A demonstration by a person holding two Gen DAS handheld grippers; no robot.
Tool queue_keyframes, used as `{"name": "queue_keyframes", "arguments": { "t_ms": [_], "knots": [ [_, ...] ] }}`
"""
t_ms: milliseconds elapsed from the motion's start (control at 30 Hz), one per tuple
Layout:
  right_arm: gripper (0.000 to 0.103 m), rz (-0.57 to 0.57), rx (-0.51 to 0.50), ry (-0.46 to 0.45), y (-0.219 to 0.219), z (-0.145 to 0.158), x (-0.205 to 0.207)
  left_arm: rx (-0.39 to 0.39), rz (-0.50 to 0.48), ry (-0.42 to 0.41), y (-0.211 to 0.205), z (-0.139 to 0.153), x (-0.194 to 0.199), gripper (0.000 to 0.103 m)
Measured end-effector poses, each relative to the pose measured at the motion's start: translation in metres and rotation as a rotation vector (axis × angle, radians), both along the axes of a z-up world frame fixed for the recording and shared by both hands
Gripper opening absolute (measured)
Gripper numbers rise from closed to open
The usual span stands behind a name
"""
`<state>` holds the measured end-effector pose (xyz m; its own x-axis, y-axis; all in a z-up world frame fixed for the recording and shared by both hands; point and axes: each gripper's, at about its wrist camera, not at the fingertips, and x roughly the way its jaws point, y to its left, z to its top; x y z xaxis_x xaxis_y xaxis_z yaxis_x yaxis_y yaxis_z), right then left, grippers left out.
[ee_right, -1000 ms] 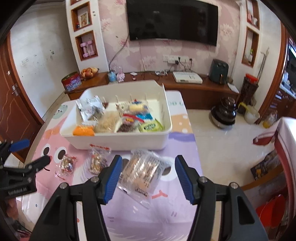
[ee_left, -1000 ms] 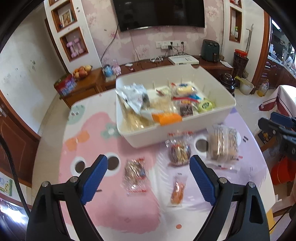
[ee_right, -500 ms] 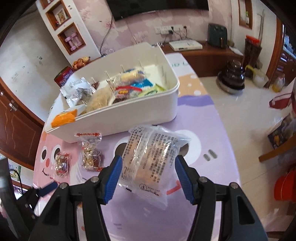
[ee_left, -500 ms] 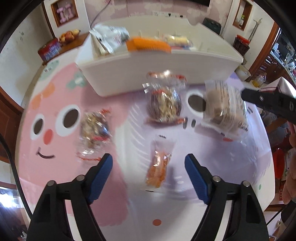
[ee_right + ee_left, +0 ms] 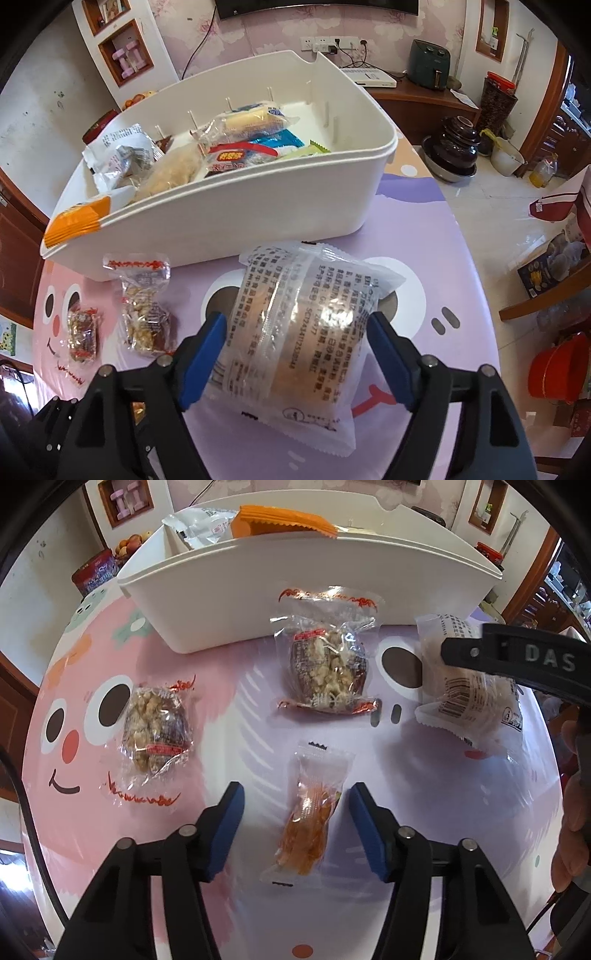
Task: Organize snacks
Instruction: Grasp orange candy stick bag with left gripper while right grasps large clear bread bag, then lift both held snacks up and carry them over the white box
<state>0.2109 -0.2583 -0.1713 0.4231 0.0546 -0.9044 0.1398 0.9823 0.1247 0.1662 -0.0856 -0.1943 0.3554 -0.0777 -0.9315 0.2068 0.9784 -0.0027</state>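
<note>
The left gripper (image 5: 297, 821) has its jaws spread wide on either side of a small orange snack packet (image 5: 310, 812) lying flat on the bench (image 5: 424, 812), neither jaw touching it. The right gripper (image 5: 295, 354) has its jaws against both sides of a clear-wrapped cake (image 5: 306, 339), gripping it just above the bench. Ahead of both jaws stands the white bin (image 5: 258, 206) with several snacks inside, and two nut packets lie between it and the jaws: one (image 5: 328, 664) beside the bin wall, the other (image 5: 155, 727) further left.
</note>
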Motion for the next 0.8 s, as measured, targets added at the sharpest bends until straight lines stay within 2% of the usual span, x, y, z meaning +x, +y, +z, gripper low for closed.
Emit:
{"name": "queue_keyframes", "arguments": {
  "t_ms": [133, 300, 600, 800],
  "knots": [
    [0.082, 0.007, -0.028, 0.010, 0.004, -0.005, -0.001, 0.000, -0.014, -0.010, -0.008, 0.002, 0.001, 0.042],
    [0.082, 0.036, -0.040, 0.034, 0.008, -0.011, -0.006, -0.001, -0.032, -0.016, -0.017, 0.008, -0.003, 0.022],
    [0.073, 0.069, -0.065, 0.009, 0.015, -0.012, -0.030, -0.014, -0.035, -0.016, -0.012, 0.008, -0.011, 0.017],
    [0.071, 0.088, -0.055, -0.011, 0.020, -0.009, -0.050, -0.029, -0.039, -0.006, -0.001, 0.008, -0.014, 0.016]
  ]
}}
